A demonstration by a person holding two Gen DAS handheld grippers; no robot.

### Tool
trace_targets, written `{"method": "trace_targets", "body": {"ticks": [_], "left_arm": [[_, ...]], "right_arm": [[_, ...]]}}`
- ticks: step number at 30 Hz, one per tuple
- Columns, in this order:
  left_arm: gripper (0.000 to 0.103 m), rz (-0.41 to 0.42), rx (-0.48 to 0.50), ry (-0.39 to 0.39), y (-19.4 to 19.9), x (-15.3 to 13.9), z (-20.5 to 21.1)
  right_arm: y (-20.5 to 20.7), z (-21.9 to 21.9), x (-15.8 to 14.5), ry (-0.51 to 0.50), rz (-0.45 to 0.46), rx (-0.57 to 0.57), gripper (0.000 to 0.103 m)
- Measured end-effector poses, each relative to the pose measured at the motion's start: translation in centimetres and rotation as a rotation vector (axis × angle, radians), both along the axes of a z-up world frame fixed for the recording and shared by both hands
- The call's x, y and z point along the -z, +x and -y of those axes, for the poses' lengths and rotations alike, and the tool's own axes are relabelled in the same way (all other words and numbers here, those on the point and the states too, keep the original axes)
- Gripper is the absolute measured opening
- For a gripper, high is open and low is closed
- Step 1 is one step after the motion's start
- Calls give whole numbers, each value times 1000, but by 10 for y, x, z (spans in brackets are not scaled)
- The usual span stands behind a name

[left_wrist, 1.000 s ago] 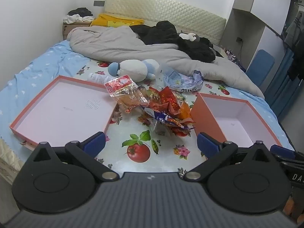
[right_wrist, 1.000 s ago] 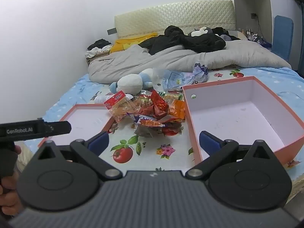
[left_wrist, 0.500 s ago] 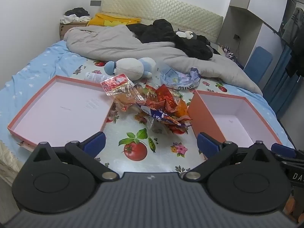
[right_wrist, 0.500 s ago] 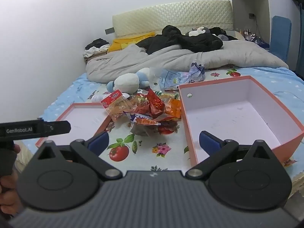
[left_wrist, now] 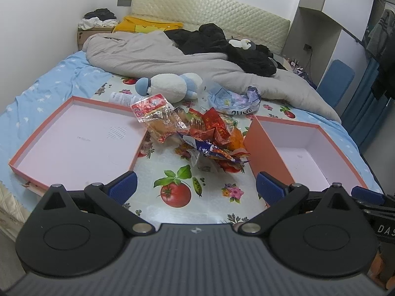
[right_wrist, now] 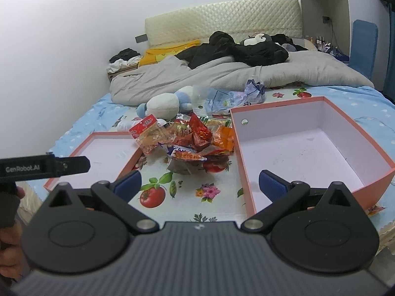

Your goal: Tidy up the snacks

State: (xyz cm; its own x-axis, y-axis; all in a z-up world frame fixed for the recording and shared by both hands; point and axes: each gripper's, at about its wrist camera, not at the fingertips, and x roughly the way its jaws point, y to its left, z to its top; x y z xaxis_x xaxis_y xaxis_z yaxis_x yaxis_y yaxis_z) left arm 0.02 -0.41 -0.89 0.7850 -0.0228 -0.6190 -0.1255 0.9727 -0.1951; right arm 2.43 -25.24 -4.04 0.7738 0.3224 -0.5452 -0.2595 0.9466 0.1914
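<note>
A heap of red and orange snack packets (left_wrist: 195,133) (right_wrist: 185,143) lies on a fruit-print mat on the bed, between two salmon-pink boxes. The shallow lid (left_wrist: 49,133) (right_wrist: 81,145) sits to its left, the deeper box (left_wrist: 269,143) (right_wrist: 249,170) to its right; both hold nothing. My left gripper (left_wrist: 196,187) hovers open near the mat's front edge, short of the heap, with nothing between its blue pads. My right gripper (right_wrist: 200,185) is open too, also short of the heap, its right finger in front of the deep box's near corner.
Behind the heap lie a white and blue plush toy (left_wrist: 170,86), a crumpled plastic bag (left_wrist: 232,98) and a small white bottle (left_wrist: 121,97). A grey duvet (left_wrist: 153,56) and dark clothes (left_wrist: 222,39) fill the far bed. The left gripper's body (right_wrist: 37,167) shows at the right wrist view's left edge.
Both views have drifted slightly, so the heap and boxes sit a little further off. Both grippers stay open and hold nothing.
</note>
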Motion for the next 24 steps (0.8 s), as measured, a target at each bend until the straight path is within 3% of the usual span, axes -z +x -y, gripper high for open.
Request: {"method": "trace_targets", "body": {"ticks": [24], "left_arm": [[103, -7, 1, 0, 1, 3, -2]], "right_arm": [[0, -6, 1, -22, 4, -8, 103]]}}
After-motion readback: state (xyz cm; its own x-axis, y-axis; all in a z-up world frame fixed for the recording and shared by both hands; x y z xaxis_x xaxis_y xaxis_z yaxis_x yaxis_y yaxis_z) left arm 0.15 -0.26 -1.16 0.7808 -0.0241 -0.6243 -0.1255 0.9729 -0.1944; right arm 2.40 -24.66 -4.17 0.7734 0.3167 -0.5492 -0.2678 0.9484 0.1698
